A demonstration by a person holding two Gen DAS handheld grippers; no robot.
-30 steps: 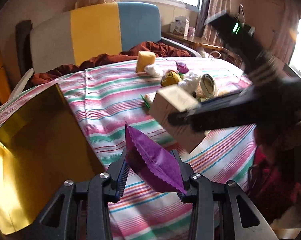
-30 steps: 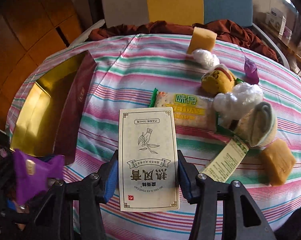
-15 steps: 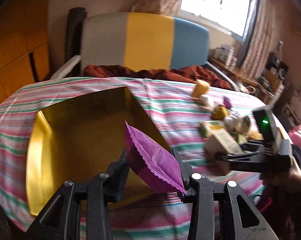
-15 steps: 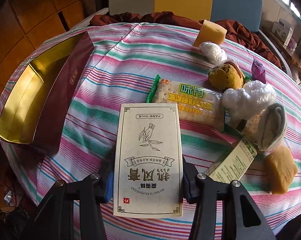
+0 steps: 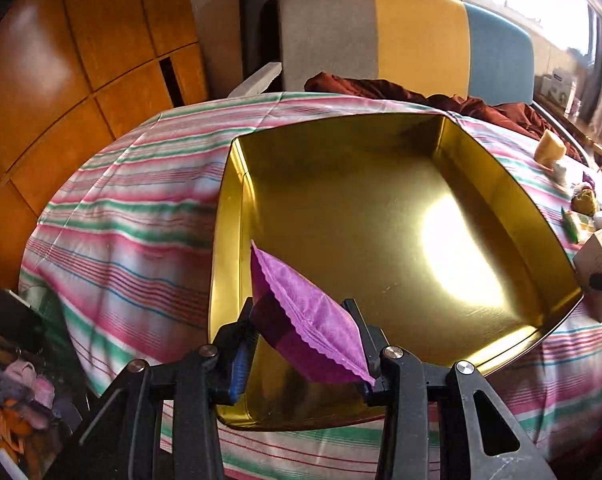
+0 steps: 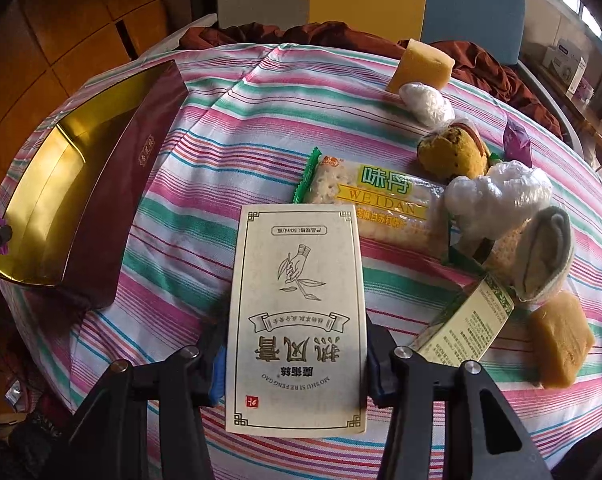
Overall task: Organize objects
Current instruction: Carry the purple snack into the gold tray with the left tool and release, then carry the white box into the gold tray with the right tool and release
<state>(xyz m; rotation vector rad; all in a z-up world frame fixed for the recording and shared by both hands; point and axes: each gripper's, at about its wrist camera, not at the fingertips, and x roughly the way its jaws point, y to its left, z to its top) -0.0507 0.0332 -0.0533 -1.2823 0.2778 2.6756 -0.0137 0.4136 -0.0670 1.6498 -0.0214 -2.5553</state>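
Note:
My left gripper is shut on a purple sachet, held tilted over the near left corner of a wide gold tin box that lies open on the striped tablecloth. My right gripper is shut on a cream carton with a printed hand and leaves, held above the cloth. That carton shows at the right edge of the left wrist view, beside the box. In the right wrist view the box lies at the left, its dark red side wall toward me.
Loose items lie right of the carton: a cracker packet, two yellow sponges, plastic-wrapped lumps, a round bun, another purple sachet and a green-white box. A striped chair stands behind the table.
My left gripper has swung left with the purple sachet, from beside the carton to over the gold box. The right gripper has stayed nearly still with its carton.

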